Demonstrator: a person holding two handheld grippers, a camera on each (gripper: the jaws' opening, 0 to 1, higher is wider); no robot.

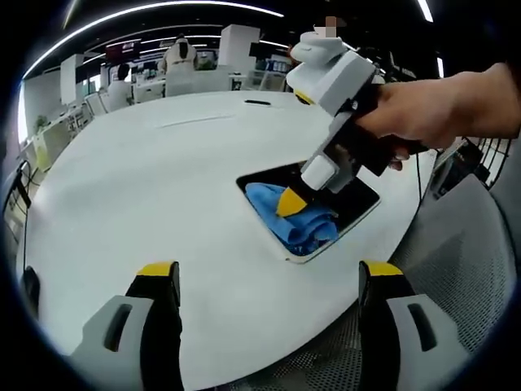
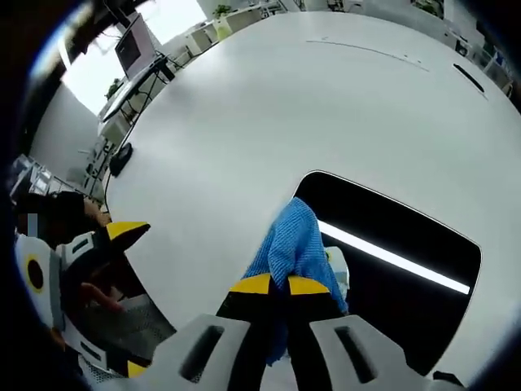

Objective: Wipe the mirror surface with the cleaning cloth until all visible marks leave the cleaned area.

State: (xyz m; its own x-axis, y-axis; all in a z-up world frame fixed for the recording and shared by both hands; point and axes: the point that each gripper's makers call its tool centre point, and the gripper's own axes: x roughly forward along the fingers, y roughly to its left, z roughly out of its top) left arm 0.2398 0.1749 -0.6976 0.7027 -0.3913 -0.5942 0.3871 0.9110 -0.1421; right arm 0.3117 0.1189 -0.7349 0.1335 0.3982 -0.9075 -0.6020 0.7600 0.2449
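Observation:
A rectangular mirror (image 1: 358, 204) (image 2: 407, 244) lies flat on the white table (image 1: 163, 179) (image 2: 285, 106), reflecting a dark ceiling and a light strip. A blue cleaning cloth (image 1: 293, 216) (image 2: 291, 240) rests bunched on the mirror's near part. My right gripper (image 2: 278, 285) is shut on the cloth; in the left gripper view it (image 1: 291, 202) comes in from the upper right, held by a hand (image 1: 431, 106), tips down on the cloth. My left gripper (image 1: 269, 273) is open above the table's near edge, short of the mirror, with nothing between its jaws; it also shows at the left of the right gripper view (image 2: 122, 232).
A dark slot (image 1: 257, 103) (image 2: 470, 77) sits in the table's far side. Office desks, chairs and monitors (image 1: 163, 65) stand beyond the table. A mesh chair surface (image 1: 464, 261) lies past the table's edge on the right.

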